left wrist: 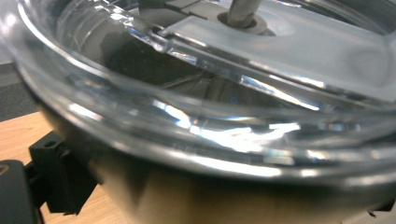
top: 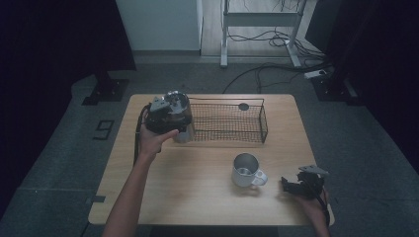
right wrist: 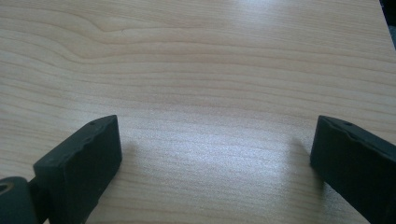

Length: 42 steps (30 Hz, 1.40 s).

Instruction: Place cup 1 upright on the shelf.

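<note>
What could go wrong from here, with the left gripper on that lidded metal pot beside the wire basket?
1. The left gripper holds the metal pot at its side under the glass lid; the smooth, rounded wall could slip or tip.
2. The lid looks loose-fitting and might slide off if the pot tilts.
3. The pot sits right at the wire basket's left end, so its base may catch the rim on the way in.
</note>
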Tool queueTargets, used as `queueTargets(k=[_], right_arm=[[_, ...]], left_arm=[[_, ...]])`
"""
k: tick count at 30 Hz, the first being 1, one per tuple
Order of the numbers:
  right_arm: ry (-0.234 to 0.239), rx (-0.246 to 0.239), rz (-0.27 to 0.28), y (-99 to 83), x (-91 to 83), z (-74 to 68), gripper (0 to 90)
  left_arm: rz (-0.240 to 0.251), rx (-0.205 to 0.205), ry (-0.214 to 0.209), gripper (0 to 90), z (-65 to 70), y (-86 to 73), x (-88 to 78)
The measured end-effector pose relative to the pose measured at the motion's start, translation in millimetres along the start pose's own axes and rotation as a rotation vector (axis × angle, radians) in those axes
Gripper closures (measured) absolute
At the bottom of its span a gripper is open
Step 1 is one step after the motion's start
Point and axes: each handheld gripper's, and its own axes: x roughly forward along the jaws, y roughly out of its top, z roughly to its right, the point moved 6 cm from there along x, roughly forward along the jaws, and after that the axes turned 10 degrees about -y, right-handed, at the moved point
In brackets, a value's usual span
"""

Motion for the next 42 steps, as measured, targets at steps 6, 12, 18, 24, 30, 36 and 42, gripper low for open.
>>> queueTargets(k=[6,12,18,24,30,36,42], right_arm=[[0.0,0.0,0.0,0.0,0.0,0.0,1.8],[0.0,0.0,-0.001,0.0,0.0,0.1,1.8],[0.0,0.003,0.0,0.1,0.1,0.0,1.8],[-0.001,0.003,-0.002,0.0,0.0,0.0,1.8],[0.0,0.003,-0.001,0.0,0.0,0.0,1.8],[-0.001,0.002,-0.002,0.0,-0.1,0.0,1.8],[-0.003,0.004,-0.002,0.0,-0.1,0.3,1.8]], left_arm=[[-0.007,0.0,0.004,4.1,-1.3,0.9,3.7],[-0.013,0.0,0.001,4.1,-0.9,3.3,8.7],[-0.012,0.012,0.0,4.1,2.2,8.4,14.0],[-0.018,0.016,-0.004,4.1,3.8,11.4,20.4],[-0.025,0.013,0.0,4.1,2.1,13.7,26.9],[-0.021,0.015,0.0,4.1,1.6,19.2,29.9],[-0.02,0.015,0.0,4.1,1.2,23.4,34.0]])
